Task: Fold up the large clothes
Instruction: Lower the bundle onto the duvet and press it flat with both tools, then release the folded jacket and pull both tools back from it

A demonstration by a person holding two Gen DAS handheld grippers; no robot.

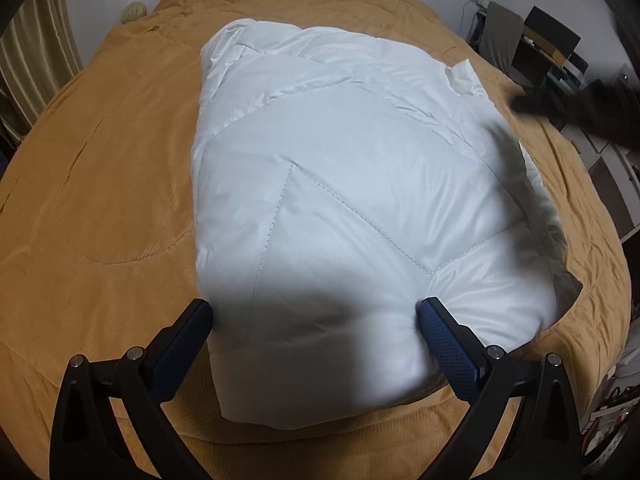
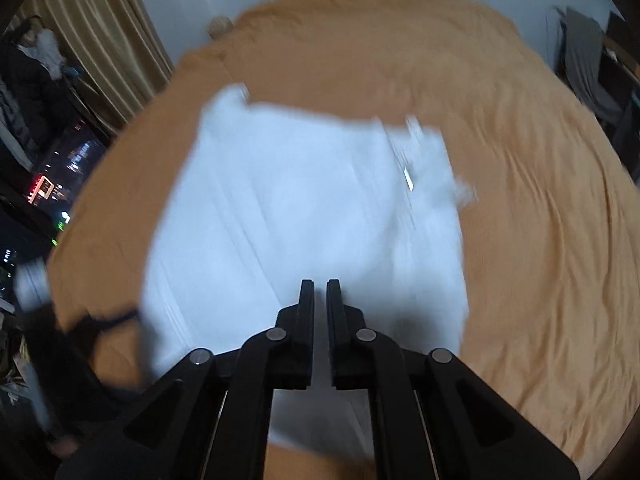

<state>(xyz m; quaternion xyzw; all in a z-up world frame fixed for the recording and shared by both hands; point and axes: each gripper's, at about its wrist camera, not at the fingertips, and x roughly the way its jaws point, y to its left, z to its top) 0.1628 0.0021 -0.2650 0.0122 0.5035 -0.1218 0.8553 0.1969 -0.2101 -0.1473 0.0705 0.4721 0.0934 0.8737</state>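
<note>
A white quilted padded garment [image 1: 340, 184] lies folded in a thick bundle on the bed with the tan cover [image 1: 100, 200]. My left gripper [image 1: 314, 312] is open, its two fingers either side of the bundle's near end, touching the fabric. In the right wrist view the same white garment [image 2: 300, 220] is blurred by motion. My right gripper [image 2: 320, 292] is shut with nothing between its fingers, hovering over the garment's near part. It appears as a dark blur [image 1: 580, 108] at the right edge of the left wrist view.
The tan cover [image 2: 520, 220] spreads wide around the garment. Curtains [image 2: 100, 40] and a dark window hang to the left. Shelves and a chair with clutter [image 1: 540, 48] stand to the right of the bed. A small round object [image 1: 134, 12] sits at the far left corner.
</note>
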